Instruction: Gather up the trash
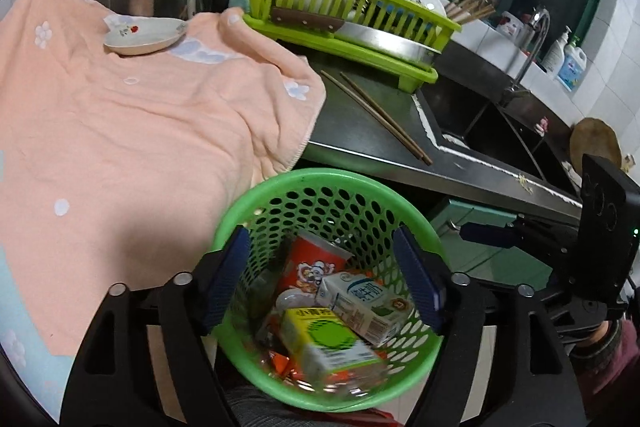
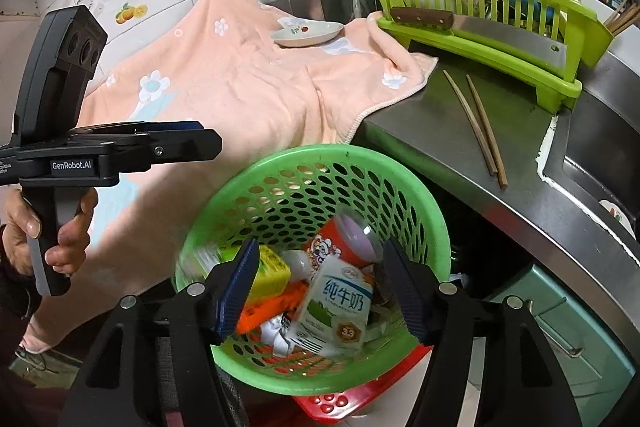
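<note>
Both grippers hang over the green basket [image 1: 328,263], jaws spread wide and empty. Between the jaws of the left gripper [image 1: 322,283] lie the collected items: a yellow-green carton [image 1: 328,345] nearest, a white milk carton [image 1: 362,301] just beyond it toward the right jaw, and a red cup [image 1: 310,261] past both, leaning on the far wall. The yellow-green carton is blurred, so it may be settling; this cannot be confirmed.

Between the jaws of the right gripper [image 2: 320,285] the same milk carton [image 2: 334,311] stands tilted, with an orange wrapper [image 2: 266,309] by the left jaw and the red cup [image 2: 340,243] beyond. A red basket [image 2: 340,401] shows under the near rim of the green one.

Step in hand, as judged: a drop into the basket is complete or finishing; neither gripper carries anything.

Beyond the jaws, past the basket's far rim, the steel counter [image 2: 416,131] carries a pair of chopsticks [image 2: 478,131], ahead and to the right. Ahead and to the left, a peach towel [image 2: 248,83] holds a small dish [image 2: 308,35]. Farther still stands a lime dish rack [image 2: 488,23] with a cleaver [image 2: 480,27] on its front.

No loose rubbish is visible on the counter or towel. The next move calls for lifting clear of the basket rim and scanning the surfaces beyond for remaining trash; chopsticks and dish are likely not trash
</note>
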{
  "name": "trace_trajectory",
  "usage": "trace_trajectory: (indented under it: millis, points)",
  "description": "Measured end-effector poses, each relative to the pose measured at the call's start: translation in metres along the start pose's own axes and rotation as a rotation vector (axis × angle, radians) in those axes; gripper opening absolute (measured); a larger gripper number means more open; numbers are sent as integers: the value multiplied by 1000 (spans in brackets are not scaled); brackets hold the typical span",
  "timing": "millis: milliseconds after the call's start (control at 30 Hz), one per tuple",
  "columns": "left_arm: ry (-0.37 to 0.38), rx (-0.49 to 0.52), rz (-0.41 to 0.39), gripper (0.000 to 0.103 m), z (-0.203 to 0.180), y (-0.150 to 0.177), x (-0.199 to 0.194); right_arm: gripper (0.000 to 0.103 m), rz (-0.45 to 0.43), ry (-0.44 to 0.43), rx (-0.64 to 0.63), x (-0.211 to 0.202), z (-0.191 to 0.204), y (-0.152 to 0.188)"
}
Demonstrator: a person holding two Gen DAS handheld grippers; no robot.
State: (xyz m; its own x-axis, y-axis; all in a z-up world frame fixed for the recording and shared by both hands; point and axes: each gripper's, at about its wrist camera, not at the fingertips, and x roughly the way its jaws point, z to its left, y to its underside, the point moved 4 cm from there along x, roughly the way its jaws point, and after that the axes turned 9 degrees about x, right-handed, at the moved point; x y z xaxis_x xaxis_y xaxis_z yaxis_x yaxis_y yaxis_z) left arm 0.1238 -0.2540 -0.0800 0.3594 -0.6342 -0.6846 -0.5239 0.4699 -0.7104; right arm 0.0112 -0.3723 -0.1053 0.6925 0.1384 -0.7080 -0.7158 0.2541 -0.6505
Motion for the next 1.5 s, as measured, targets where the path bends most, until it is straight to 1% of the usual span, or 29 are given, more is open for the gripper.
trace_trajectory:
  millis: [33,100,133,467,633,733,833,867,1033,1167,1267,1367,1500]
  points:
    - [-3,-5,-6,78,2,0,-3,67,-3,-3,1,-1,1,0]
    - [-15,-16,-23,79,6,1,-11,71,-18,-4,-4,-3,5,-1]
    - [-21,-24,-29,82,8,2,-14,71,-21,-4,-6,-4,6,-1]
    - [-96,-57,-76,90,24,17,-45,76,-40,-30,-47,-5,31,-6]
    - [-124,-95,-95,91,38,27,-62,76,-38,-37,-57,-4,39,-5]
    - [-160,-115,-111,93,47,32,-73,77,-37,-40,-65,-3,44,-5]
    - [-203,-119,-130,94,53,35,-86,81,-41,-51,-62,-2,50,-6]
    - [-226,-119,-137,95,56,37,-92,81,-43,-56,-62,-2,52,-7]
    - [-293,-135,-160,97,66,47,-110,82,-45,-78,-67,2,68,-9]
    - [-331,-157,-156,98,77,56,-120,84,-50,-107,-61,4,84,-12]
    - [-346,-182,-155,98,86,63,-126,85,-64,-105,-70,4,95,-16]
    - [-359,-220,-165,98,95,69,-135,89,-75,-102,-74,4,105,-18]
    - [-394,-269,-171,98,107,82,-147,89,-84,-105,-65,7,116,-21]
